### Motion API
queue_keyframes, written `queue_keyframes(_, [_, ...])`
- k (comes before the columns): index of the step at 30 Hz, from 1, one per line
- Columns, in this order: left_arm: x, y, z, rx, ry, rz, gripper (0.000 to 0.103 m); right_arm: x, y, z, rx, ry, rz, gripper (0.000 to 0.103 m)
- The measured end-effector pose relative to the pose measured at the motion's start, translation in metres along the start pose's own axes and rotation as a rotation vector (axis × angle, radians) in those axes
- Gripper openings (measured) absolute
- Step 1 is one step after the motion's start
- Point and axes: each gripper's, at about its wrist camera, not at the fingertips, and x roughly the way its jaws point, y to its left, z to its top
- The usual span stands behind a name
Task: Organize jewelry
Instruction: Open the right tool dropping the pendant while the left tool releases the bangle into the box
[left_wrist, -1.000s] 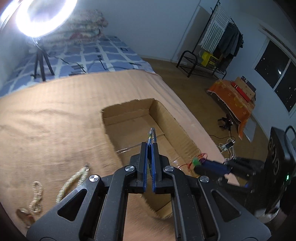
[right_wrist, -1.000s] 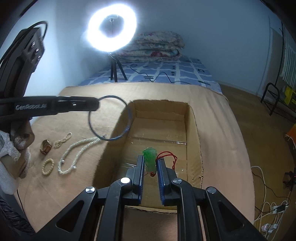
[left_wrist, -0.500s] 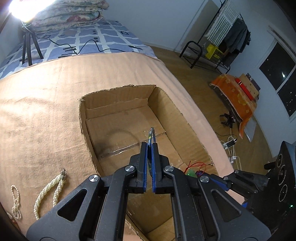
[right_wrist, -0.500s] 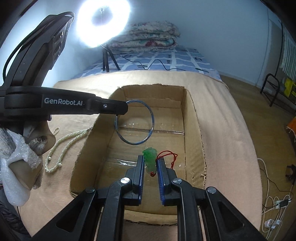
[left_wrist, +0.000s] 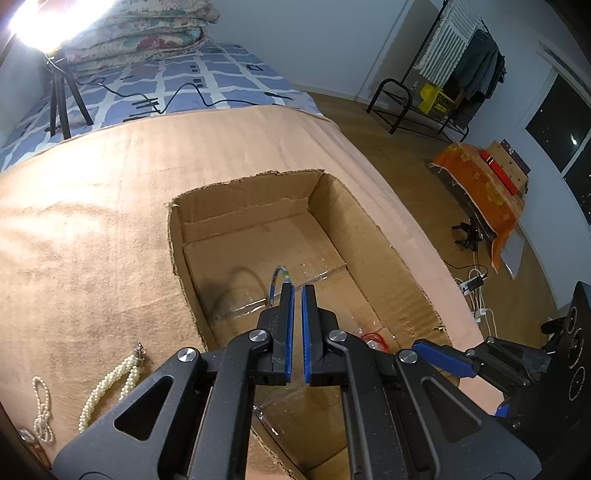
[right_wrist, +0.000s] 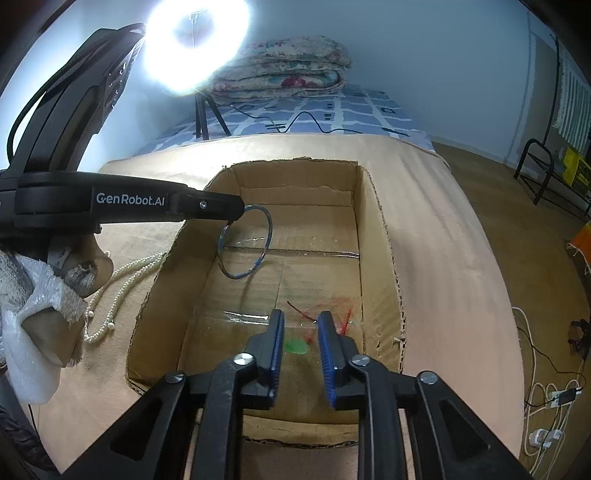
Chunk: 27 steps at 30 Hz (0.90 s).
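— Bangle (right_wrist: 245, 242): where is it?
— Pinched in my left gripper (right_wrist: 236, 212), above the cardboard box (right_wrist: 380, 258).
— The right gripper (right_wrist: 300, 328)?
— Just opening, narrow gap; green pendant (right_wrist: 295, 347) lies loose on the box floor.

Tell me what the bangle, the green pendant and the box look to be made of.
Bangle: thin, glossy bluish hoop, possibly glass or metal; it glints along its edge.
Green pendant: smooth, saturated green, jade-like stone or glass, blurred here, with a red cord.
Box: matte brown corrugated cardboard with ragged cut edges and shiny clear tape across the floor.
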Motion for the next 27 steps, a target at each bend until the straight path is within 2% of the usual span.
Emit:
queue_keyframes(6, [-0.002, 0.001, 0.000, 0.001, 0.001, 0.007, 0.001, -0.005, 0.000, -0.001, -0.004, -0.014, -0.018, 0.036])
queue_keyframes(7, [-0.003, 0.001, 0.000, 0.000, 0.001, 0.009, 0.004, -0.006, 0.000, -0.001, -0.006, -0.017, -0.021, 0.039])
queue_keyframes(10, [-0.007, 0.002, -0.001, -0.005, -0.009, 0.011, 0.030, -0.009, 0.000, -0.003, -0.009, -0.023, -0.030, 0.045])
queue_keyframes(11, [-0.009, 0.002, -0.001, -0.005, -0.017, 0.010, 0.032, -0.010, 0.000, -0.003, -0.008, -0.025, -0.033, 0.048])
queue_keyframes(14, [-0.016, 0.002, -0.002, 0.000, -0.026, 0.008, 0.032, -0.015, 0.000, -0.004, -0.006, -0.037, -0.043, 0.057])
queue_keyframes(20, [-0.040, 0.004, -0.002, -0.004, -0.051, 0.001, 0.033, -0.027, 0.008, -0.002, -0.020, -0.050, -0.048, 0.060])
queue_keyframes(27, [-0.092, 0.015, -0.009, -0.004, -0.110, 0.008, 0.033, -0.051, 0.030, 0.004, -0.042, -0.076, -0.035, 0.060])
